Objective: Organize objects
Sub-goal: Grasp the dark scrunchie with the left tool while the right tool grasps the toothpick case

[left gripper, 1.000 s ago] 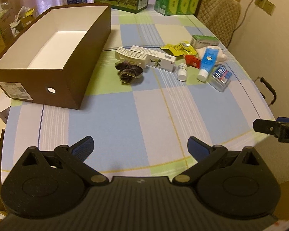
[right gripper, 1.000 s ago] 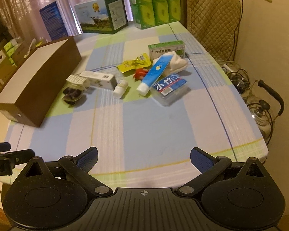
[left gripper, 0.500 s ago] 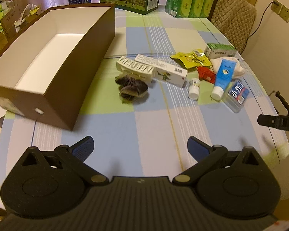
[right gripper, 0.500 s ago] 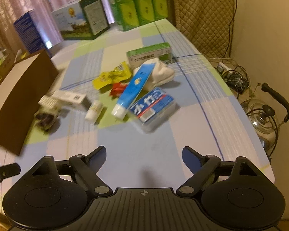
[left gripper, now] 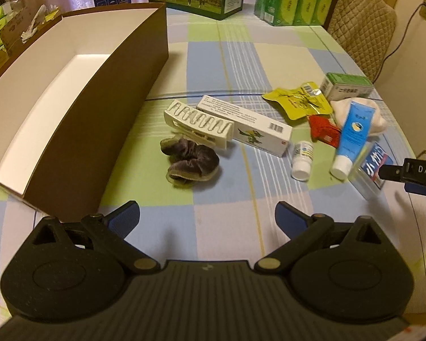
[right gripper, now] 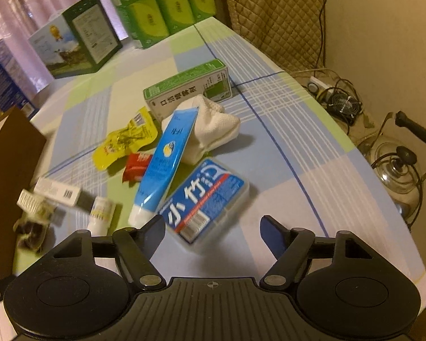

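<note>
— Where are your jaws?
— Both grippers gape wide, empty. My right gripper hangs over the near floss-pick case; the left gripper faces the scrunchie.
— Why there?
— Probably nearest pickups for the brown box, far left on the counter.

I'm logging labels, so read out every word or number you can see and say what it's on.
"DAS": right gripper, seen from the left wrist camera; the rest is cut off.
"小竹": clear plastic case.
Green medicine box: Chinese print, too blurred.
Blue tube, white carton, small bottle: too small.
</note>
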Tool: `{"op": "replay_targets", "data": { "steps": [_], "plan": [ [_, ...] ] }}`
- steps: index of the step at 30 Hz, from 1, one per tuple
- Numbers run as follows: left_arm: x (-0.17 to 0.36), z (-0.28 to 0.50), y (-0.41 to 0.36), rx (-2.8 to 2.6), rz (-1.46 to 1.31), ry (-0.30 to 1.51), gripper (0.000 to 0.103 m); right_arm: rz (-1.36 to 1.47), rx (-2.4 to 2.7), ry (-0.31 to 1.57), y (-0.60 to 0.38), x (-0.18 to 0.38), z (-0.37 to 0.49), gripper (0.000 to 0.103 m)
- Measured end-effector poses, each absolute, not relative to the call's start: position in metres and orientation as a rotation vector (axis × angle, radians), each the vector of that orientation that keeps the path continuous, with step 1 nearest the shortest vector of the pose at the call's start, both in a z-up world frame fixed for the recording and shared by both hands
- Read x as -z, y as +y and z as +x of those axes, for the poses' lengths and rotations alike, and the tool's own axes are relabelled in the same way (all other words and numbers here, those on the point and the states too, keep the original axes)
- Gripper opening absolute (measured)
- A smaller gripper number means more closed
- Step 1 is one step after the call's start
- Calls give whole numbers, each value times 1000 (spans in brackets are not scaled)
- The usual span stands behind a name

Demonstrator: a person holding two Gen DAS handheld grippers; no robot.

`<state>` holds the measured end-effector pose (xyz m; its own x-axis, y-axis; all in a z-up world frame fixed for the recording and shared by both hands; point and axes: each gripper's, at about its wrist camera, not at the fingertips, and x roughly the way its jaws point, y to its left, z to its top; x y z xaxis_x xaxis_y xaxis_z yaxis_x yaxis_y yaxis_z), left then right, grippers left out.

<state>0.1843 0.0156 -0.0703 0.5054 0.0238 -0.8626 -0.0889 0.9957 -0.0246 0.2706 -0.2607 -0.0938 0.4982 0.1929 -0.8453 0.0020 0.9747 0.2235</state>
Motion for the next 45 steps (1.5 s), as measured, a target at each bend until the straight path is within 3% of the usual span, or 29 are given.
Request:
{"op": "replay_targets", "data": {
  "steps": [11, 20, 30, 38, 40, 45],
  "plan": [
    [82, 199, 19, -98, -71, 1067, 98, 270, -45, 1061, -251, 115, 298, 72],
    [89, 206, 17, -88, -63, 1070, 96, 75, -121, 1097, -263, 111, 294, 71],
    [106, 226, 17, -106, 15, 1033, 89, 79, -146, 1080, -306, 107, 287, 71],
    [129, 253, 23, -147, 8, 1017, 64, 80, -194, 1052, -305, 100, 286, 71],
    [131, 255, 26, -150, -15, 1023, 44, 77, -197, 1051, -306, 99, 287, 71],
    [131, 249, 30, -153, -50, 1020, 24, 84, -200, 1057, -311, 101, 290, 71]
  ]
}}
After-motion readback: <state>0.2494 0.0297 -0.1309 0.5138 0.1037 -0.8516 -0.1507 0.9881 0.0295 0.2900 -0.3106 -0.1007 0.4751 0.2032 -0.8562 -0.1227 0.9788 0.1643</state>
